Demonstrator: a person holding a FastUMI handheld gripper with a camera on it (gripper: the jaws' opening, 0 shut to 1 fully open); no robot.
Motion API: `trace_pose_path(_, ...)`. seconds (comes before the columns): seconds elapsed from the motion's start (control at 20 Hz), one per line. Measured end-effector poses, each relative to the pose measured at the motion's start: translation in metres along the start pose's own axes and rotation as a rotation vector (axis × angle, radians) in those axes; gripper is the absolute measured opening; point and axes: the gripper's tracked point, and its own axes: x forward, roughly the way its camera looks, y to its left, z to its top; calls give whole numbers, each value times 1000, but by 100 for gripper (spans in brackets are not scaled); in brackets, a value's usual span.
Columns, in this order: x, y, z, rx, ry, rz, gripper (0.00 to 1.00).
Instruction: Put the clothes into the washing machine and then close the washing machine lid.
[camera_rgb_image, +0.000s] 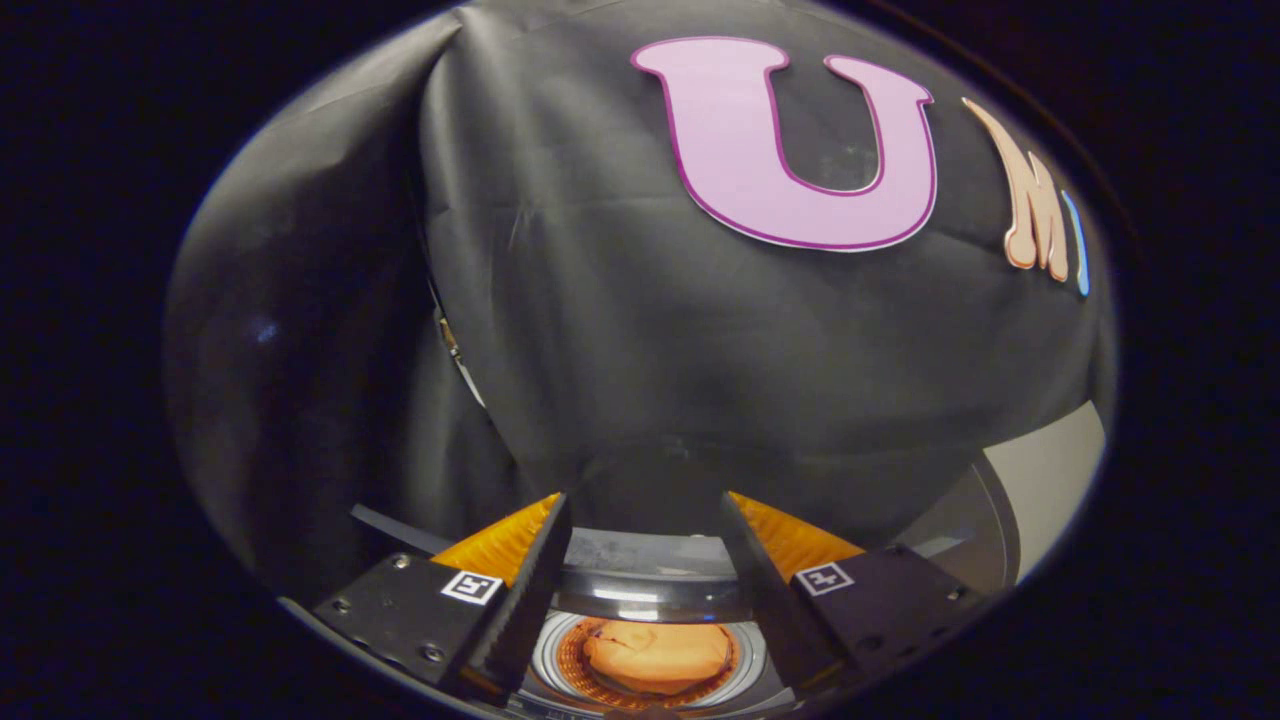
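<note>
The gripper (645, 520) hovers with fingers spread wide and empty, the orange clothes (655, 655) already lying below them inside the washing machine (650, 595), apparently released for lid closing.

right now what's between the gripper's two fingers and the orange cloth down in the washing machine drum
Nothing lies between them. In the gripper view the open gripper hangs above the round washing machine drum, and the crumpled orange cloth lies inside it, seen through the bare gap between the fingers.
</note>
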Motion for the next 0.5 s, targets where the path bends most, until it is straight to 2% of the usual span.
trace_pose_path(0.5, 3, -1, 0, -5, -47, 20, 91)
